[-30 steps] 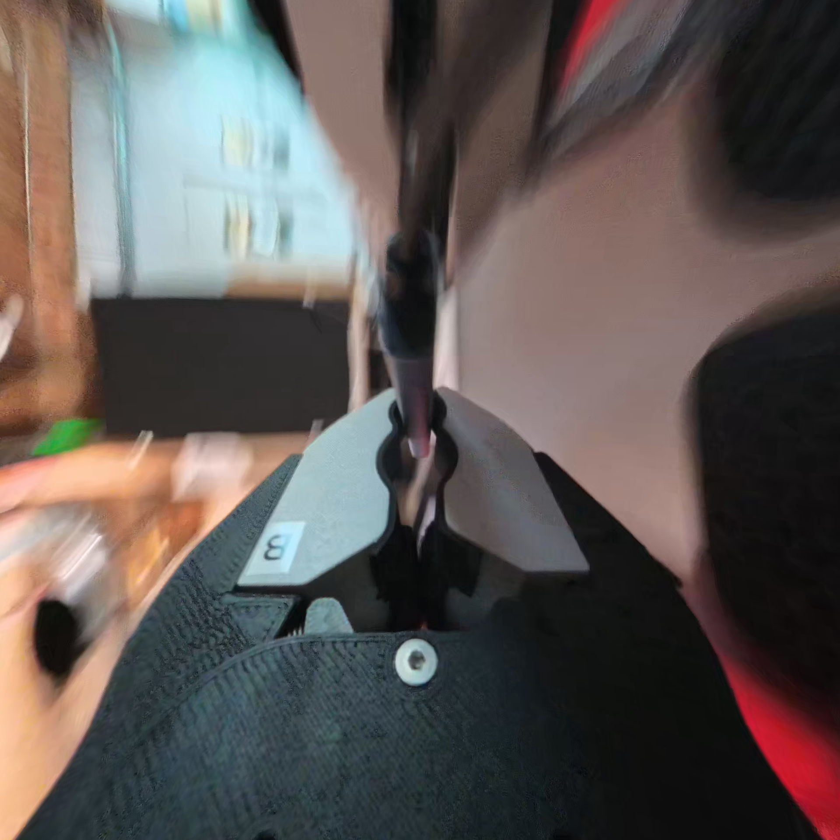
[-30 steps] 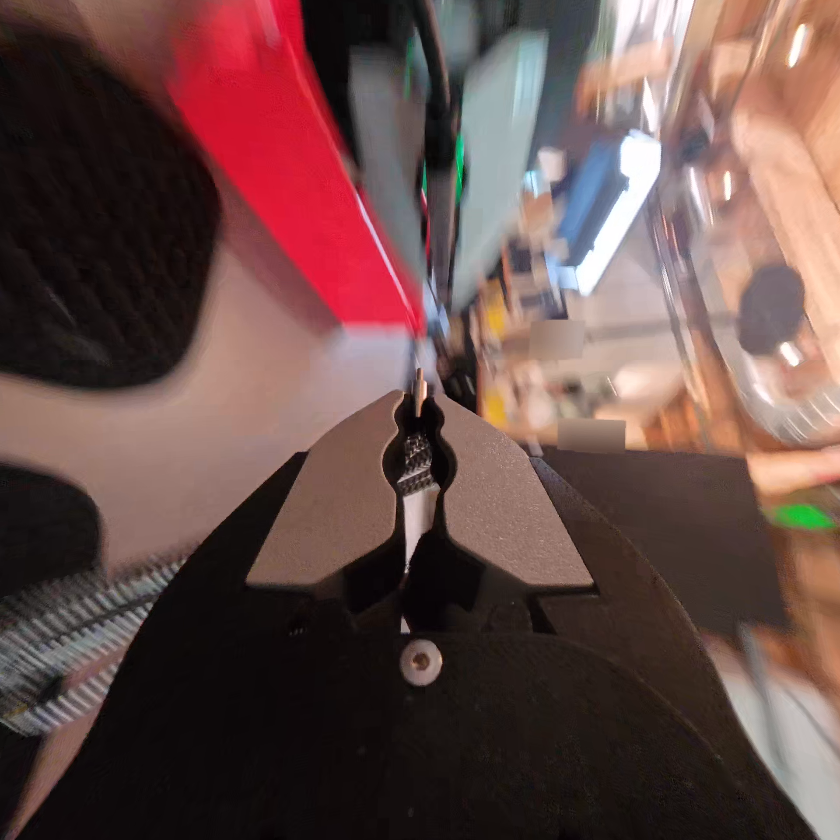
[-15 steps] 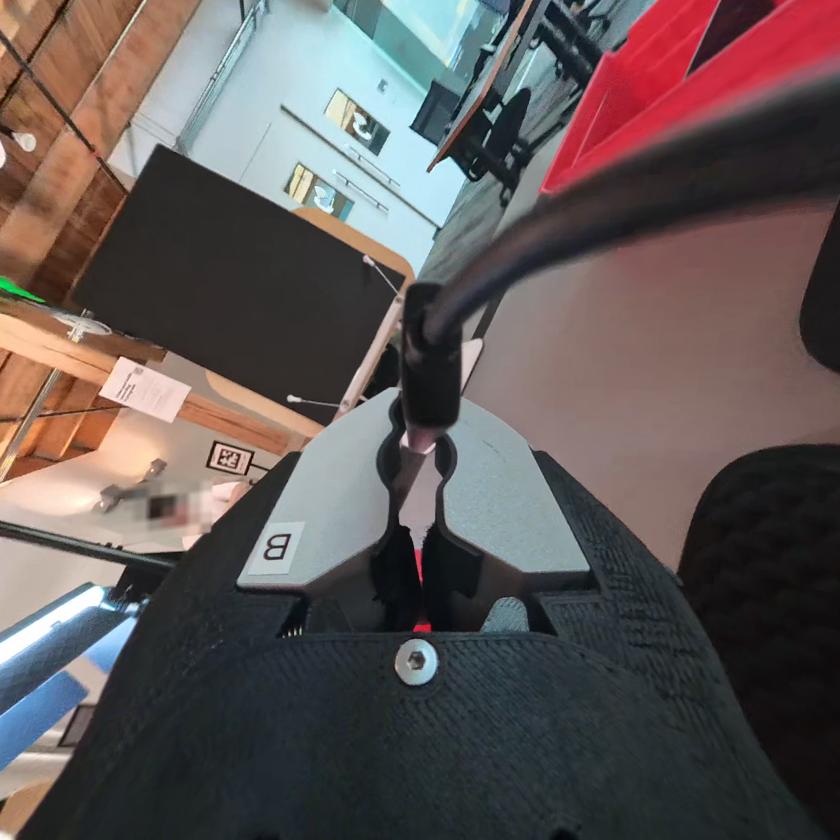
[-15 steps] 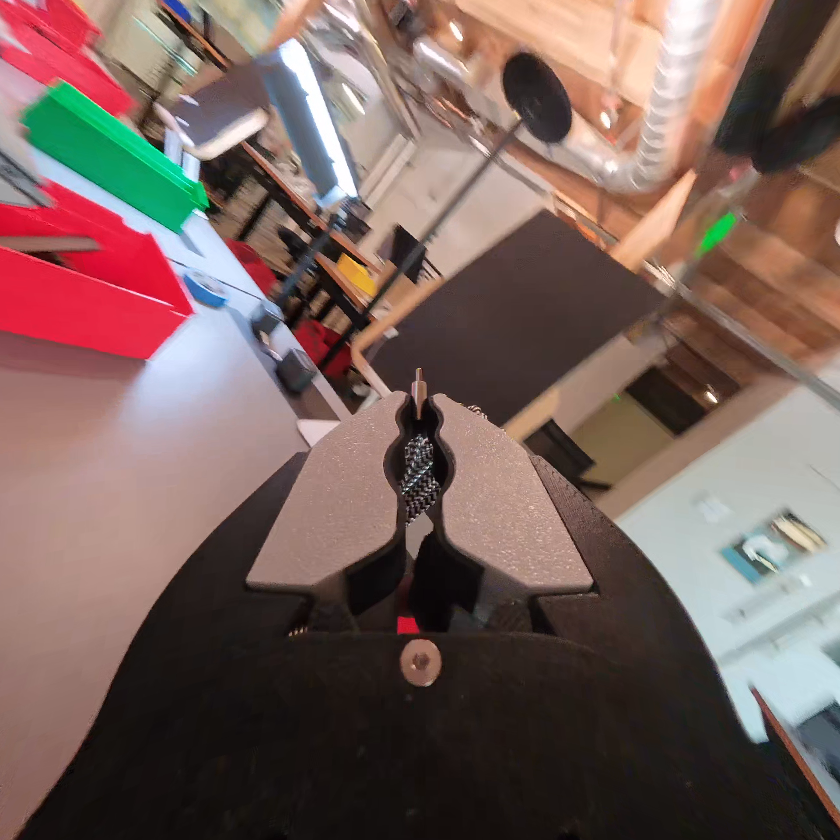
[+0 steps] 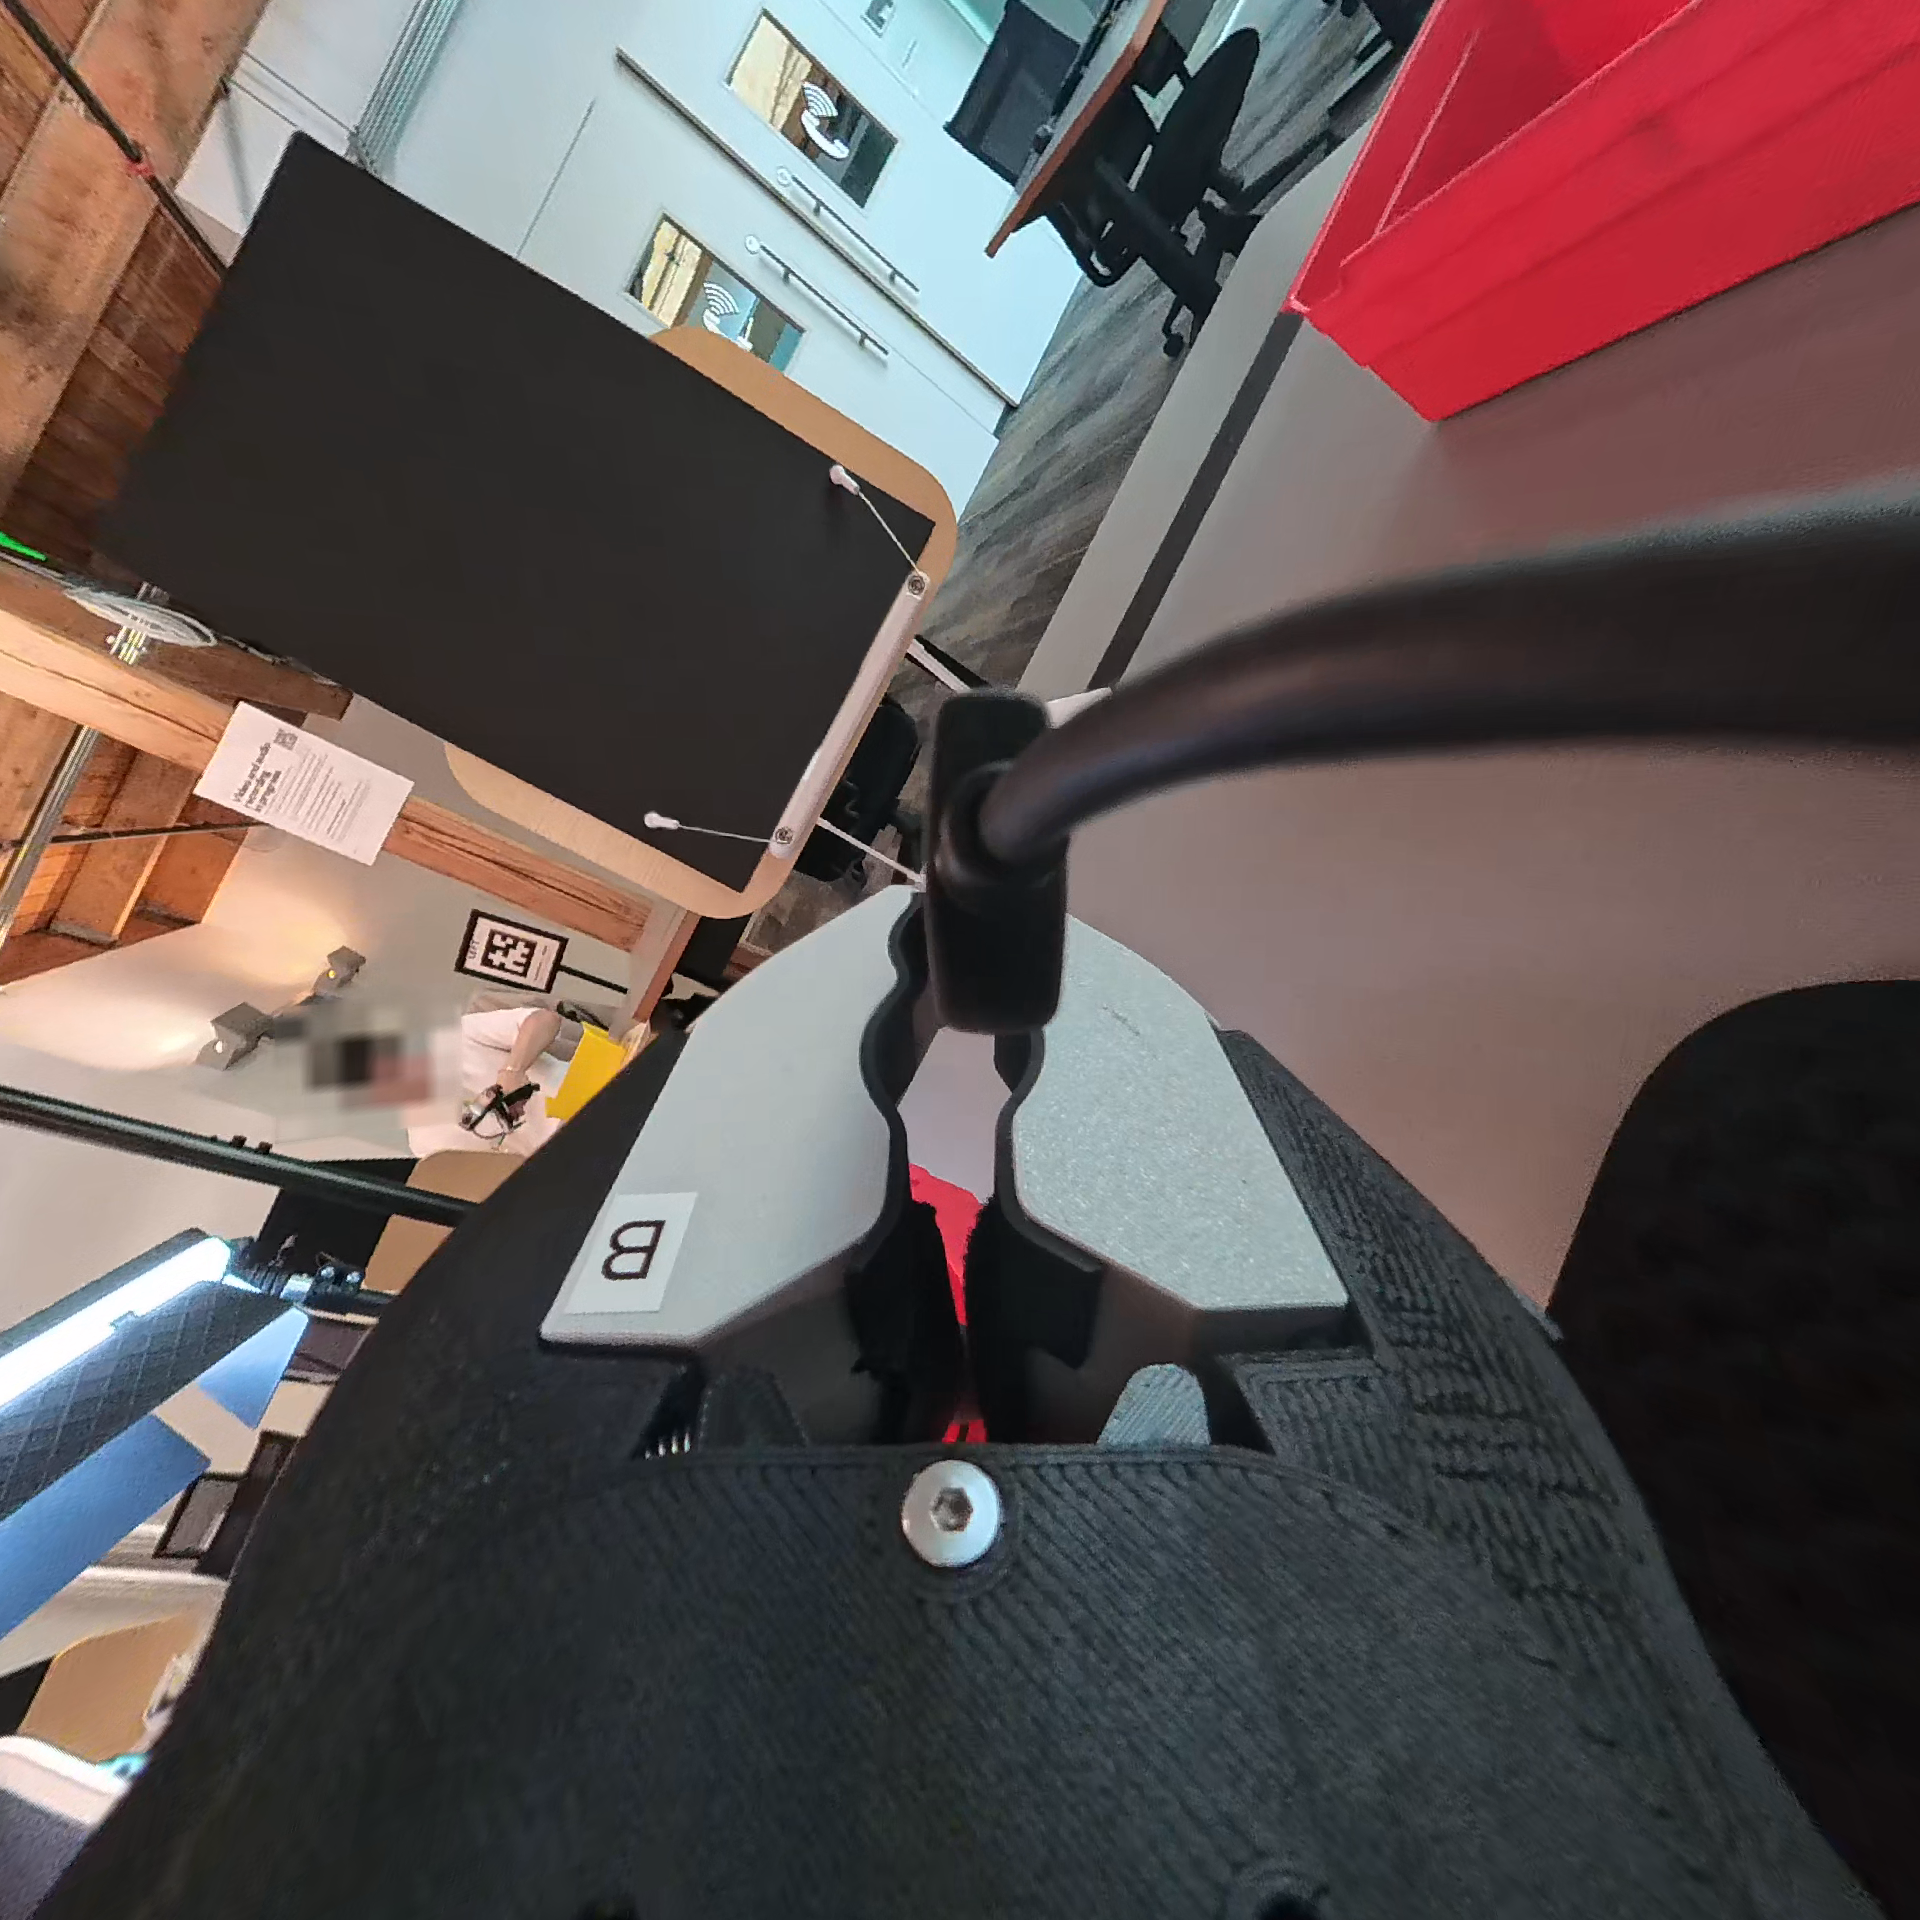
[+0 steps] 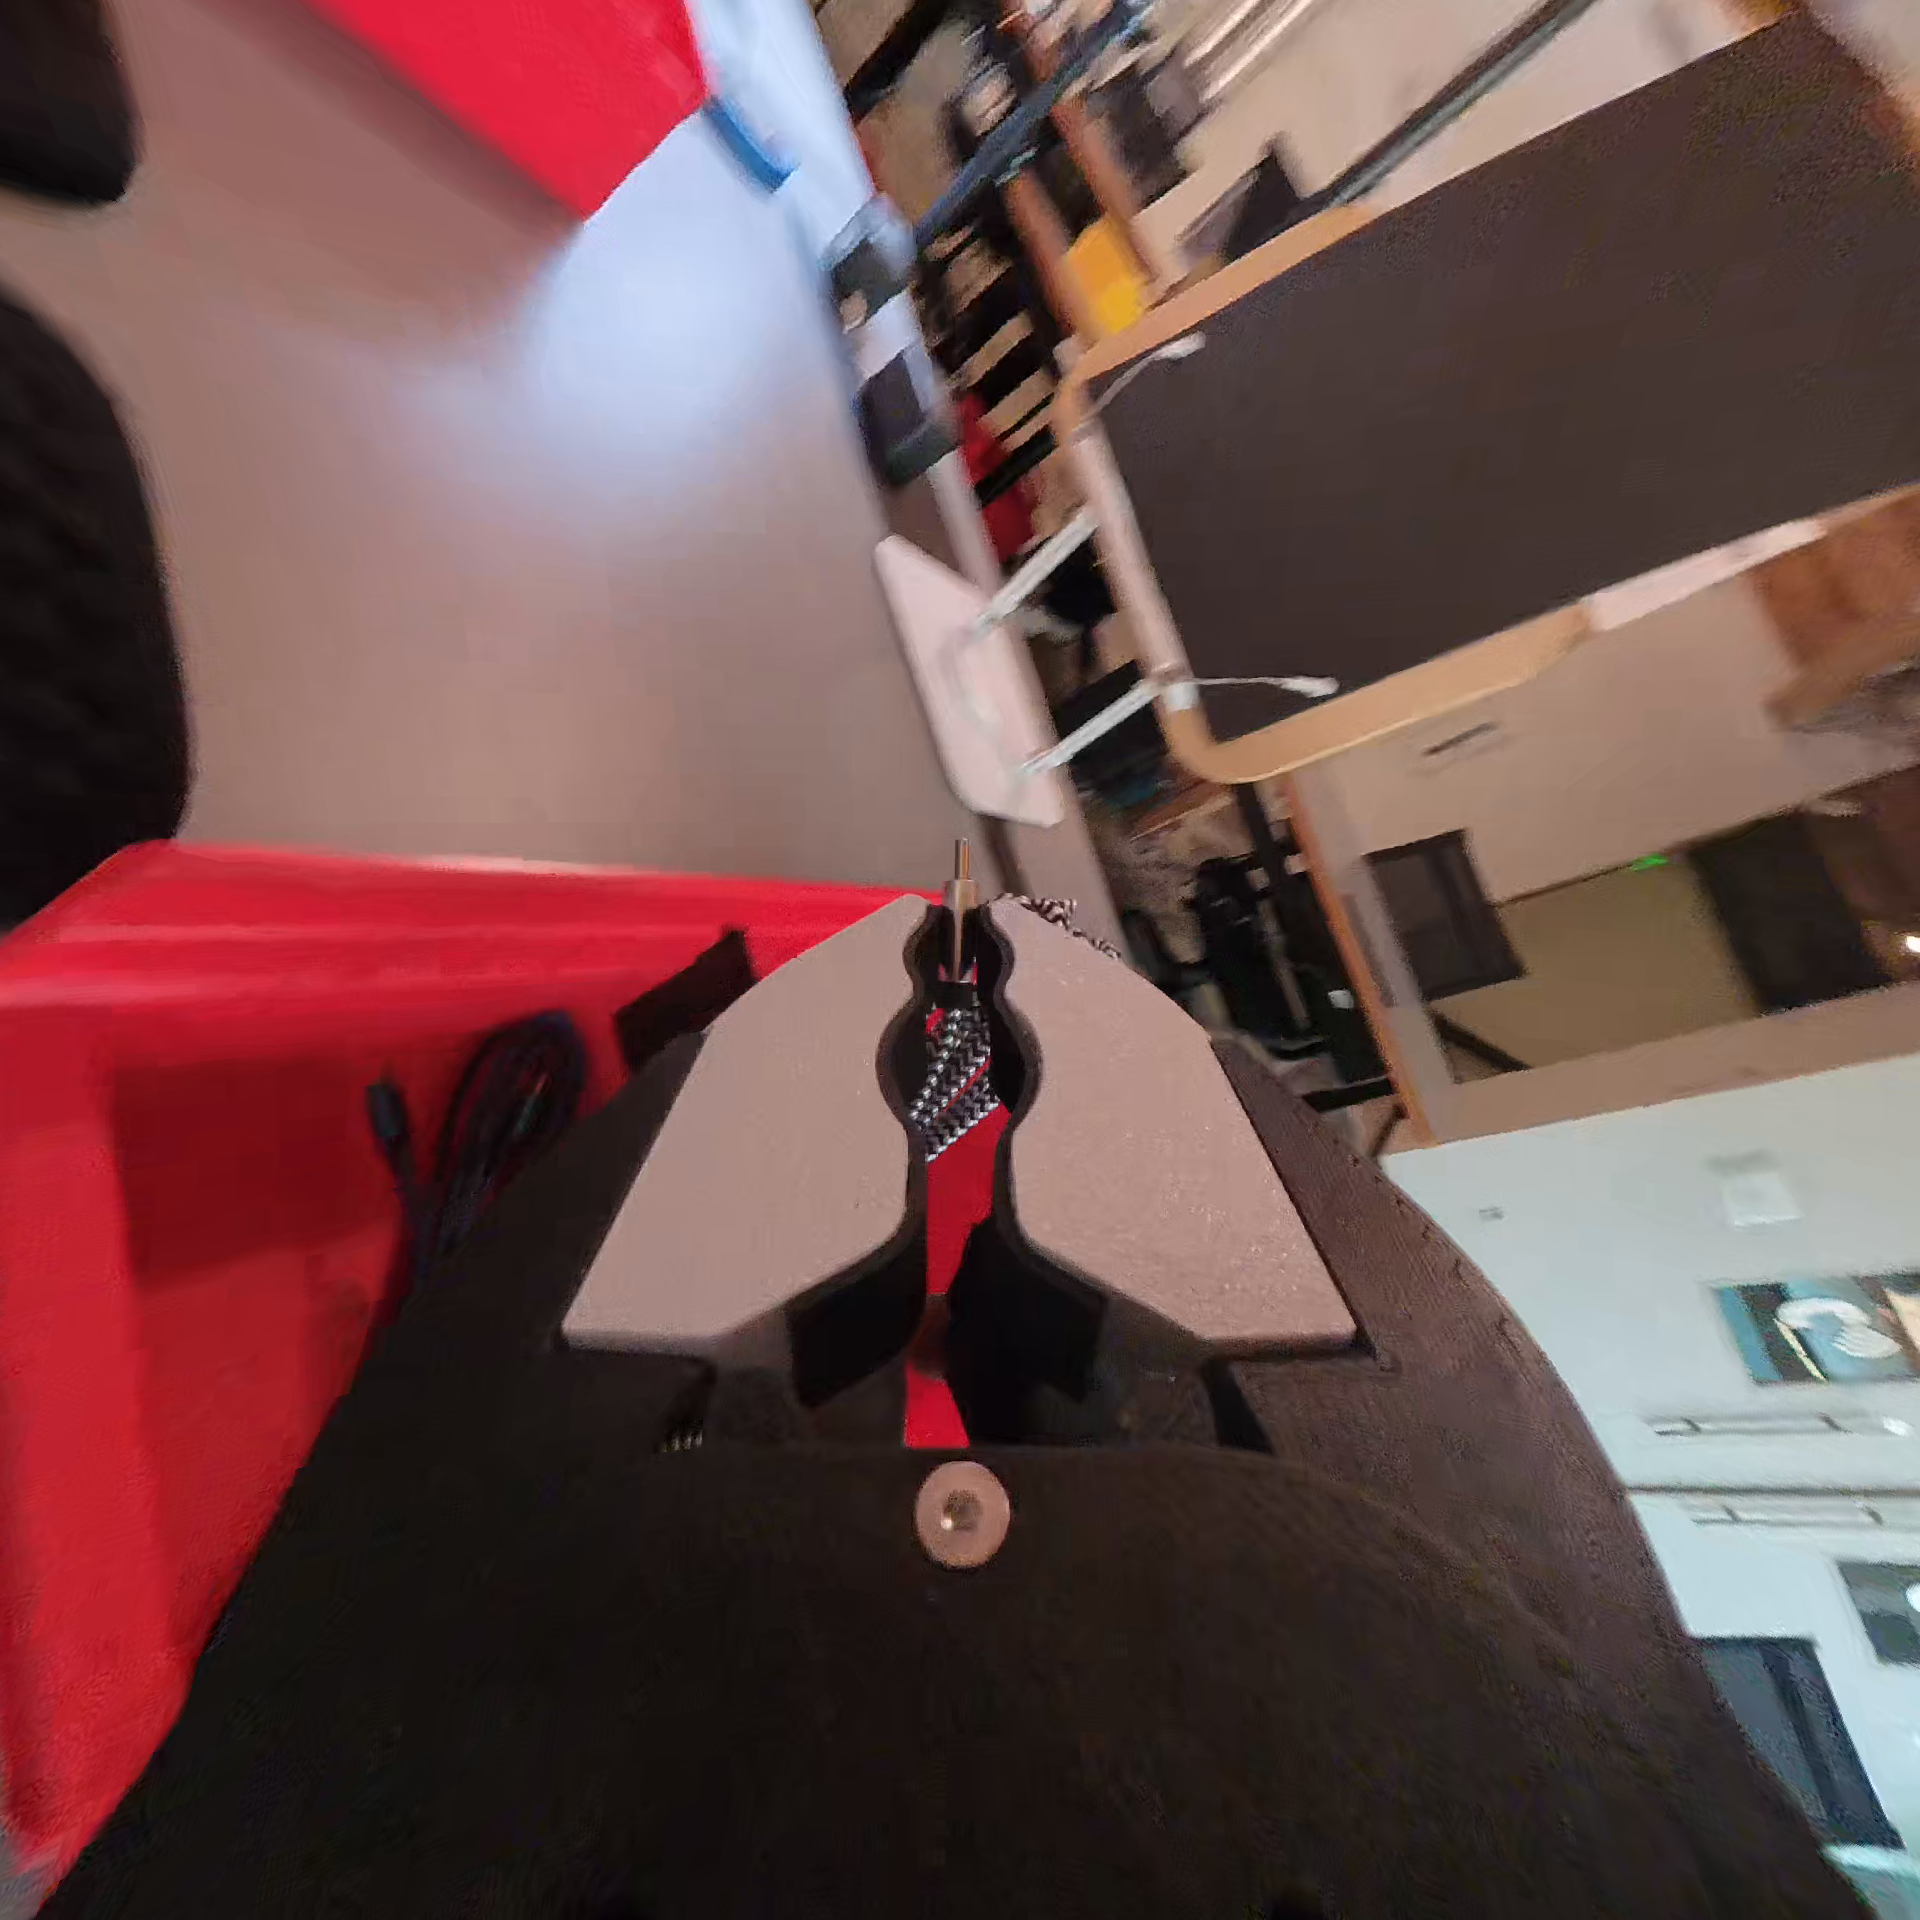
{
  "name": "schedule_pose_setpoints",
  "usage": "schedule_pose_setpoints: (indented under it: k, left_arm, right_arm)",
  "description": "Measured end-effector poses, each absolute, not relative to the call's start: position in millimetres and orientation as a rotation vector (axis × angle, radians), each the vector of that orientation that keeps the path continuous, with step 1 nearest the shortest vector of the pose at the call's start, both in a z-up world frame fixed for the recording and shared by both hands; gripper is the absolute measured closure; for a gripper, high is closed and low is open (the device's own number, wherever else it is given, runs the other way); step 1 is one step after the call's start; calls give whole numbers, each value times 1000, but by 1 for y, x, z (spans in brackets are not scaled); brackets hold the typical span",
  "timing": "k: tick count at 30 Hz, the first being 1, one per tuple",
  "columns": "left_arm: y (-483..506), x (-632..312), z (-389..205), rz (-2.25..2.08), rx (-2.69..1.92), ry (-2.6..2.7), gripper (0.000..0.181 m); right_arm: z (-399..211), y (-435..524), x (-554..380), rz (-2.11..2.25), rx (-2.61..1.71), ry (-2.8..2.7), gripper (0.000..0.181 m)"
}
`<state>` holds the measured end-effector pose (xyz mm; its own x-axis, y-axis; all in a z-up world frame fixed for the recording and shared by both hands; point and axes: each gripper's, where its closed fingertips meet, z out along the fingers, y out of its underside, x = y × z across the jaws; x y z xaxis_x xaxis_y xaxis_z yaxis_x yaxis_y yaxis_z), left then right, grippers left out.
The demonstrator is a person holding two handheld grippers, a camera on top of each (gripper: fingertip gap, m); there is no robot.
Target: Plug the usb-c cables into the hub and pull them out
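Observation:
In the left wrist view my left gripper is shut on a black block-shaped hub end. Its thick black cable runs off to the right above the grey table. In the right wrist view my right gripper is shut on the plug of a black-and-white braided usb-c cable. The plug's metal tip sticks out past the fingertips. Neither view shows the other gripper, and the two held parts are apart.
A red bin stands on the table at the upper right of the left view. A red bin holding dark cables lies below my right gripper. A white flat stand sits at the table edge. A person in white stands far off. Left tips to right tips: about 40 cm.
Both views have swung round and sharpened after heavy blur. The right gripper now hangs over a red bin with cables. Both grips stay the same.

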<state>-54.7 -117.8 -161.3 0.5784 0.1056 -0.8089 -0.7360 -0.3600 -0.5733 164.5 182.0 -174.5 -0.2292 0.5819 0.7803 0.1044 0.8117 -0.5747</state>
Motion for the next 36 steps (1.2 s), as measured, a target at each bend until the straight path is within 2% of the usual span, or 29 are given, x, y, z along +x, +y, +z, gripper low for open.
schedule_pose_setpoints:
  k: [5,11,15,18,22,26,31,36]
  left_arm:
    - [-116,-56,-162,978,-1733,502,173]
    - [-111,-57,-161,974,-1740,509,173]
    - [-111,-59,-162,961,-1749,503,173]
    - [-113,-63,-165,957,-1760,485,173]
    - [-114,-69,-171,935,-1779,470,173]
    - [-107,-69,-181,887,-1812,496,173]
    - [-92,-49,-199,791,-1854,609,173]
    - [-79,-24,-218,787,-1886,769,173]
  right_arm:
    - [-240,171,175,387,-604,-2202,175]
    - [-285,165,169,439,-807,-2349,175]
    - [-315,180,172,371,-1043,-2422,164]
    - [-298,180,162,451,-1066,-2311,154]
    - [-225,160,135,658,-973,-1991,140]
    - [-158,79,110,861,-596,-1808,143]
    - [-146,-33,79,914,-161,-1852,147]
    - [-159,-107,57,938,141,-1918,149]
